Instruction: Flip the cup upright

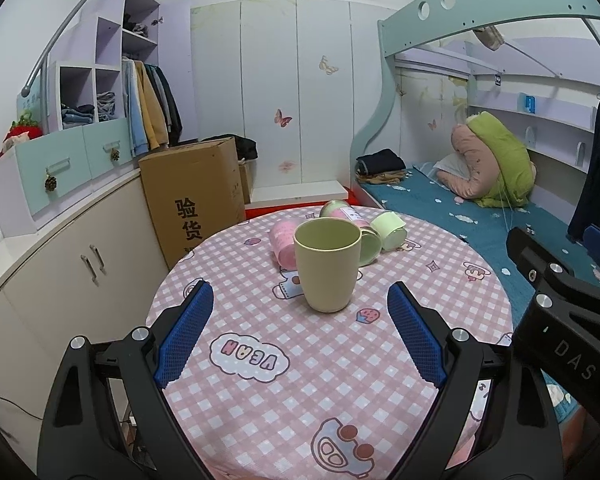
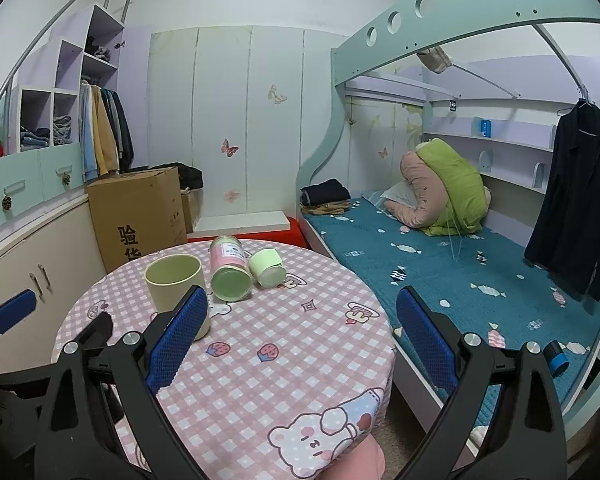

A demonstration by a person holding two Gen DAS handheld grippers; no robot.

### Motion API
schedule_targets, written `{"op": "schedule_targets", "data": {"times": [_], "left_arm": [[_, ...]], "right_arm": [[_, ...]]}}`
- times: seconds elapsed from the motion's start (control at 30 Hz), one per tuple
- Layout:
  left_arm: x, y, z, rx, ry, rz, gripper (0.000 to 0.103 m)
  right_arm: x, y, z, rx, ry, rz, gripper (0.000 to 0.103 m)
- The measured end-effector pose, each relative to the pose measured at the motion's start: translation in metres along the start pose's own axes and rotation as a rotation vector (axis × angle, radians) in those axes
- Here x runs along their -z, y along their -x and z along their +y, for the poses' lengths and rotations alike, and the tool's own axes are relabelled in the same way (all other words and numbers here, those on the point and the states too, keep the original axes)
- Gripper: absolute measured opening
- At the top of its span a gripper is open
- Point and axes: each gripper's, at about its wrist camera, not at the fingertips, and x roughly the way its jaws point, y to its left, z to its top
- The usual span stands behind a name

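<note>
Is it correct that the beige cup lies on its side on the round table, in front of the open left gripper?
Not quite. The beige cup stands upright, mouth up, on the round table, in front of the open left gripper. The left wrist view shows this clearly; nothing is between its fingers.

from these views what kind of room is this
Most likely a child's bedroom: a bunk bed with folded bedding, an open wardrobe of hanging clothes, and a small round table under a cartoon cloth.

Matt, smooth beige plastic cup (image 1: 327,265); pink checked cloth table cover (image 1: 324,380); rough-textured blue rubbery gripper pads (image 1: 186,334); brown cardboard box (image 1: 192,196).
</note>
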Motion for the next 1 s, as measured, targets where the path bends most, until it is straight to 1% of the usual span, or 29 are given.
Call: {"op": "schedule_targets", "data": {"times": [0.57, 1.0], "left_arm": [[-0.0005, 0.0054, 0.0048, -0.032, 0.024, -0.02, 0.089], [-0.0003, 0.0074, 0.0064, -0.034, 0.03, -0.021, 0.089]], "right_arm": [[0.0033, 0.0034, -0.0051, 0.028, -0.001, -0.008, 0.092], [0.0063, 0.0027, -0.0052, 0.028, 0.002, -0.001, 0.092]]}}
